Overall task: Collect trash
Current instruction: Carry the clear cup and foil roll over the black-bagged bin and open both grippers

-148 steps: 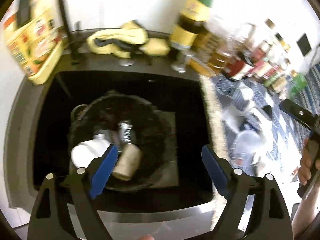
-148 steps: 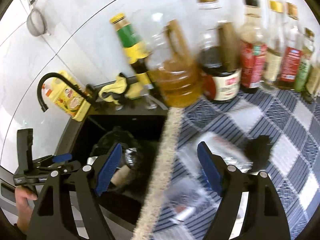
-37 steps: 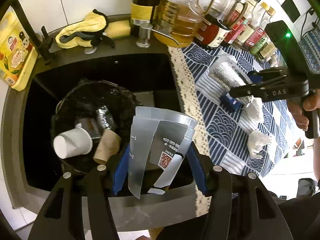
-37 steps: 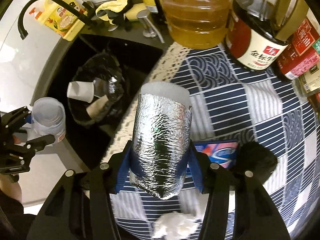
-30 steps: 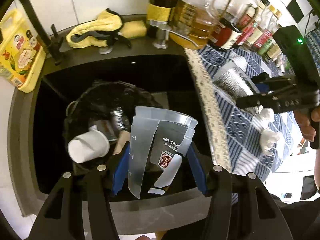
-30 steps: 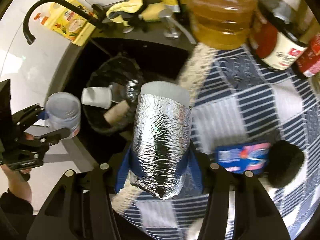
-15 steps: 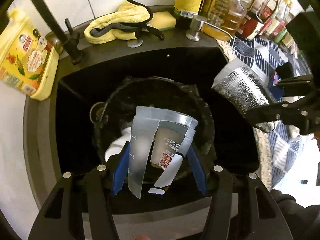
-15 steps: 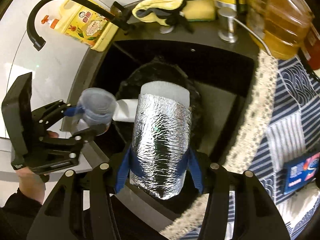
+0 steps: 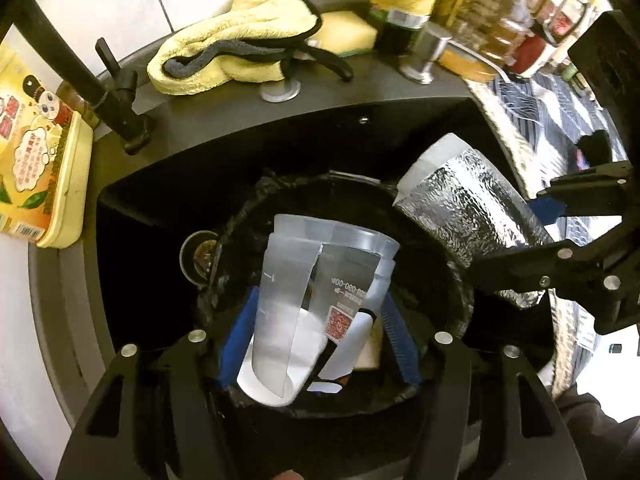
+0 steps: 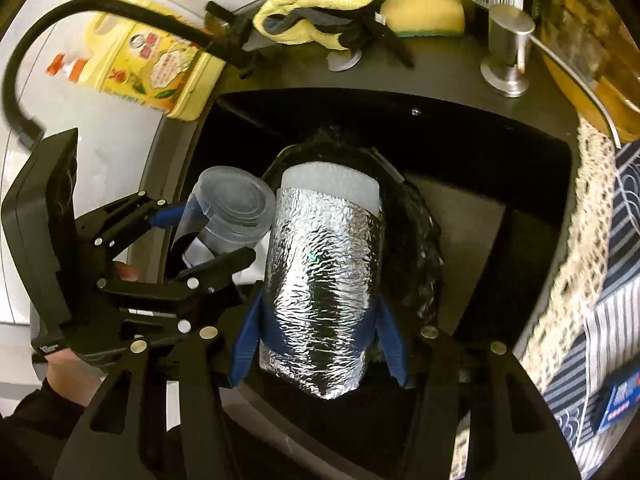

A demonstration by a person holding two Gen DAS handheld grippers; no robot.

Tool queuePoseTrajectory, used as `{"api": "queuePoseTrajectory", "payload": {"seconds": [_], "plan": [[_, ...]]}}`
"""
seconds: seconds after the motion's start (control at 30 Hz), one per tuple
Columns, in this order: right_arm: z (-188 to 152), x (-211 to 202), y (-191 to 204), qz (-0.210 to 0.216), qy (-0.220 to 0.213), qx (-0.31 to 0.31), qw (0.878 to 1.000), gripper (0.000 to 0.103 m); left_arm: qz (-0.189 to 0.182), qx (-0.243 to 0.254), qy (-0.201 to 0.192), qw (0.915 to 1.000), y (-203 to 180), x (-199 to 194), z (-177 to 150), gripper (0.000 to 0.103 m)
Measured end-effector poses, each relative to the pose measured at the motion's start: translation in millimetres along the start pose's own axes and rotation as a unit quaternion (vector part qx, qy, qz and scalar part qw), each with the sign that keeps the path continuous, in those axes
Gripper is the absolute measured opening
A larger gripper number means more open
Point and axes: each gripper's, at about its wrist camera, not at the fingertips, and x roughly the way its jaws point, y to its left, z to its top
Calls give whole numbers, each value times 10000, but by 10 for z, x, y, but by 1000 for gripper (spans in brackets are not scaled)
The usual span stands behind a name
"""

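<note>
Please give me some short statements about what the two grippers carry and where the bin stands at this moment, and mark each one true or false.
1. The right gripper is shut on a foil-wrapped cup. True.
2. The clear plastic cup lies on the patterned cloth. False: it is between the blue pads of the left gripper, over the black trash bag; the jaws have just been opening.
3. The trash bag stands inside the dark sink. True.
4. A red towel lies behind the sink. False: the towel is yellow.
</note>
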Motion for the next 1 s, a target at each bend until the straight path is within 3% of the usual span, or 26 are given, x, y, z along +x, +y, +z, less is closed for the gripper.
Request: {"api": "queuePoseTrajectory", "payload": {"seconds": [0.23, 0.67, 1.0], "plan": [[58, 140, -126, 5, 78, 272, 9996, 62, 227, -273, 191, 9992, 201, 248, 99, 78], [-78, -153, -173, -16, -299, 347, 9989, 64, 354, -414, 83, 9985, 155, 94, -15, 78], [-439, -481, -10, -93, -613, 138, 9980, 69, 411, -444, -81, 9981, -102, -142, -412, 78]]}}
